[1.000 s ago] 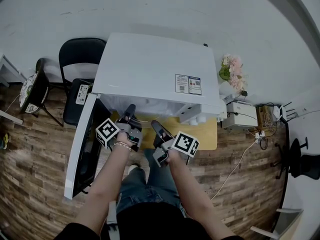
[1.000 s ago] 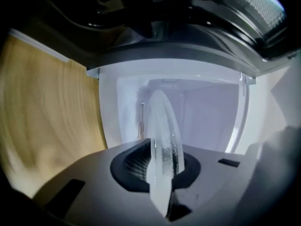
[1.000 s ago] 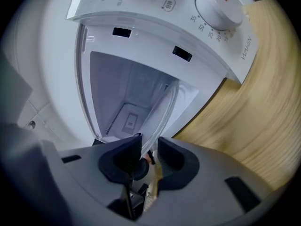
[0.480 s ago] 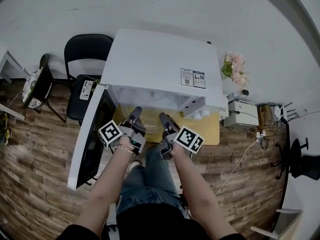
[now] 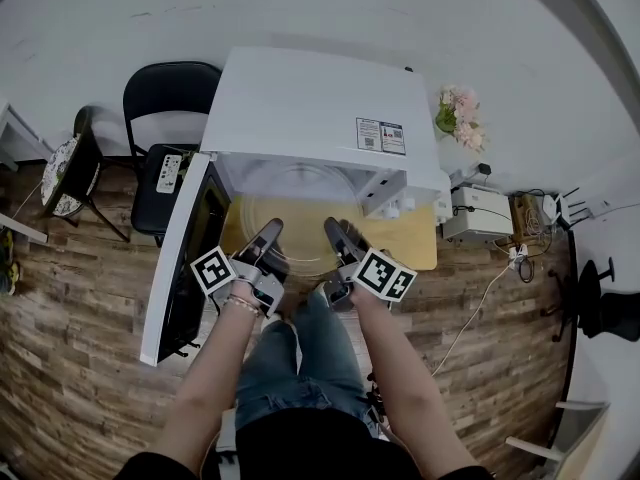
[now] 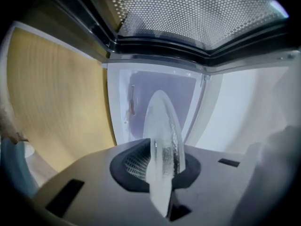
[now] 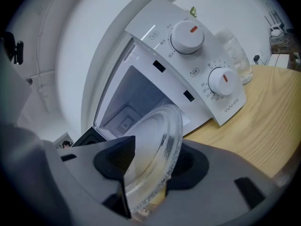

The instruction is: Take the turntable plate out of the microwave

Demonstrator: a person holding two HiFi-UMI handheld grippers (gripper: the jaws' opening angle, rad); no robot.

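The clear glass turntable plate hangs level over the wooden table, just in front of the open white microwave. My left gripper is shut on the plate's near-left rim; in the left gripper view the plate stands edge-on between the pads of the left gripper. My right gripper is at the near-right rim. Its jaws are opening, and the rim of the plate sits loosely between the jaws of the right gripper.
The microwave door is swung open on the left, close to my left hand. The control panel with two knobs stands on the right. A black chair, pink flowers and a white box flank the table.
The glass plate has come out in front of the microwave opening, where it did not show before. Both grippers have drawn back toward me.
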